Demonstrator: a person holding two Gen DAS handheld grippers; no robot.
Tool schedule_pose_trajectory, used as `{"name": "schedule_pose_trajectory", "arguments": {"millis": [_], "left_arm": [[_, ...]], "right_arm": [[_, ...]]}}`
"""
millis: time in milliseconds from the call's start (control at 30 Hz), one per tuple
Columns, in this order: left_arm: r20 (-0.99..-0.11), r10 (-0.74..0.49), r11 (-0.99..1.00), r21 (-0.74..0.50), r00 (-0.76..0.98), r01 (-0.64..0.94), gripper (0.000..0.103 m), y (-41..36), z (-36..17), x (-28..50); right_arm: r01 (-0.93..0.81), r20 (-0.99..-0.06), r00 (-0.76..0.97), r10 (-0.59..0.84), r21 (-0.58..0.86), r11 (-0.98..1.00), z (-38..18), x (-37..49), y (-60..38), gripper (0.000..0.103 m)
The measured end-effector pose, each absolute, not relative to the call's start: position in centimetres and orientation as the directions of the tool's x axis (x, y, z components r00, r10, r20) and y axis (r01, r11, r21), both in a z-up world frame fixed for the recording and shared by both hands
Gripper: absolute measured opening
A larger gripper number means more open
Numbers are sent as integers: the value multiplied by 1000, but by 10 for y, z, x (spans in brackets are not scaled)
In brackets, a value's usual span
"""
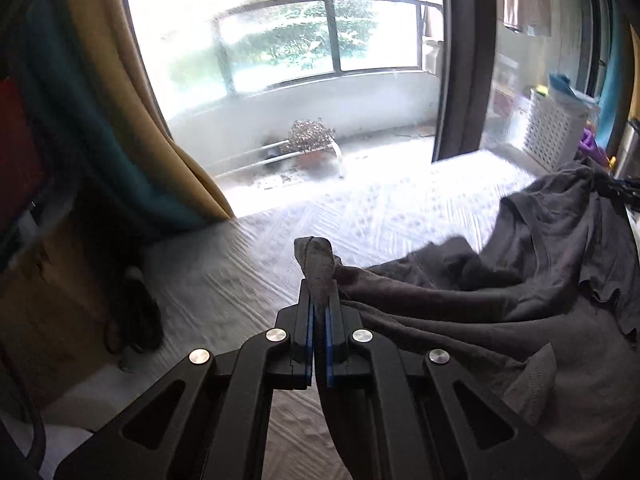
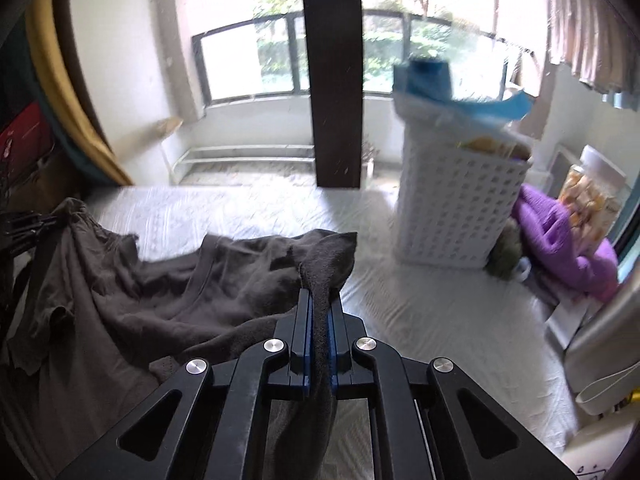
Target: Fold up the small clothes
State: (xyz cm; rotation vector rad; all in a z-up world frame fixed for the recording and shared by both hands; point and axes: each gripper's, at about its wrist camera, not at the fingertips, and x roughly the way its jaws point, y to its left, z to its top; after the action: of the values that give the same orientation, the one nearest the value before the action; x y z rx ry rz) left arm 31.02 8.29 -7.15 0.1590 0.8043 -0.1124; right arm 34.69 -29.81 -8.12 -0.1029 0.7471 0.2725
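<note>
- Pinching a bunched edge of the dark grey garment [image 1: 460, 320], the left tool [image 1: 319, 304] has its blue-lined fingers [image 1: 309, 320] pressed almost together, with a twist of cloth poking out past the tips.
- The right tool [image 2: 319, 308] is clamped just as tight on another edge of the same garment, and a strip of fabric hangs down between its fingers [image 2: 304, 320].
- Between the two tools the garment sags in loose folds, and its lower part lies on the white bed [image 2: 440, 320].
- On the far right of the bed stands a white lattice laundry basket [image 2: 460, 208] with a purple cloth [image 2: 560, 240] just beside it.
- Beyond the bed a glass door [image 1: 280, 80] shows a balcony with a potted plant [image 1: 310, 140]; a mustard-yellow curtain [image 1: 132, 100] hangs at the left.
</note>
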Motion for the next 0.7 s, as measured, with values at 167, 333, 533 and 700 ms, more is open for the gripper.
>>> {"name": "schedule_pose_trajectory", "arguments": {"millis": [167,333,533,700], "left_arm": [[-790,-22,978,112,613,179,3,86,-95,308],[-837,-58,984,43,543,172,4,98,-126,303],[-821,-68,989,19,567,146,41,114,-105,308],[-780,-76,985,36,622,166,46,113,-76,312]], "right_arm": [[-257,-723,670,171,-10,966,-98,351,-298,6],[-268,-800,580,151,-12,963,-131,356,-299,6],[-287,-786,606,127,-66,956,-117,350,-297,7],[-294,-743,664,86,-153,943,-95,349,-286,54]]}}
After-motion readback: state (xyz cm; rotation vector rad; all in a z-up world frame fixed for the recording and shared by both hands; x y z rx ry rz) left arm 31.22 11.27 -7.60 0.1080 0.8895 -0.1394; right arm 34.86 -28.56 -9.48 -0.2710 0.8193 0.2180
